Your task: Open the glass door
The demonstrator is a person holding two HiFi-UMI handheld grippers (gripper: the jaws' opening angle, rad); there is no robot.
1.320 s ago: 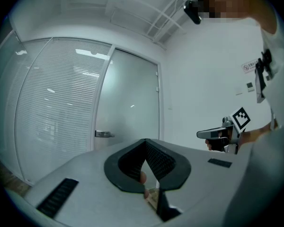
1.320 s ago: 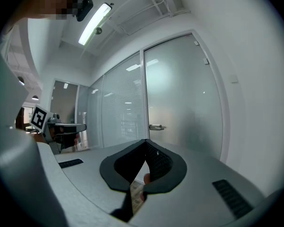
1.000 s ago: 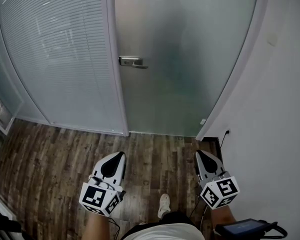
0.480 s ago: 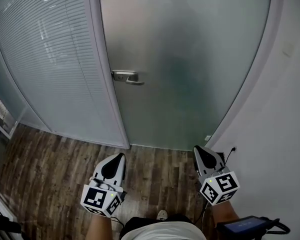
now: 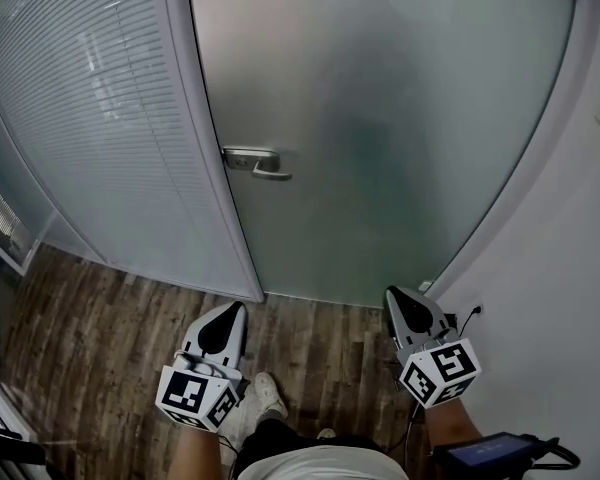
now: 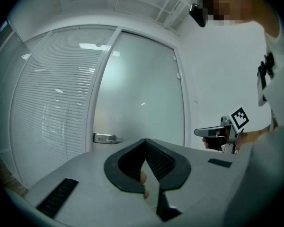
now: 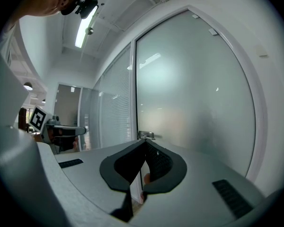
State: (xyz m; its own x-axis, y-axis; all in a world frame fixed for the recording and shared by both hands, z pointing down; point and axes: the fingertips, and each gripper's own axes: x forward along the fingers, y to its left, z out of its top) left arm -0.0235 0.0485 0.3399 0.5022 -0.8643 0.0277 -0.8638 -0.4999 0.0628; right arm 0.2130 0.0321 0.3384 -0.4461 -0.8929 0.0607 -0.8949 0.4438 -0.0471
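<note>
The frosted glass door (image 5: 380, 118) stands closed ahead, with its metal lever handle (image 5: 255, 162) on the left edge. My left gripper (image 5: 237, 309) is held low over the floor, shut and empty, well short of the door. My right gripper (image 5: 391, 294) is also shut and empty, near the door's lower right corner. In the left gripper view, the shut left gripper (image 6: 145, 141) points at the door, with the handle (image 6: 104, 138) to its left. In the right gripper view, the handle (image 7: 146, 135) shows just above the shut right gripper (image 7: 145, 142).
A glass partition with white blinds (image 5: 90, 118) adjoins the door on the left. A white wall (image 5: 570, 268) closes the right side, with a socket and cable (image 5: 475, 311) low on it. The floor is wood plank (image 5: 100, 338). My shoe (image 5: 268, 396) is below.
The door and its handle have grown larger and slid down in the head view as I walked closer. Both grippers came forward with me and stayed shut. A foot has stepped forward.
</note>
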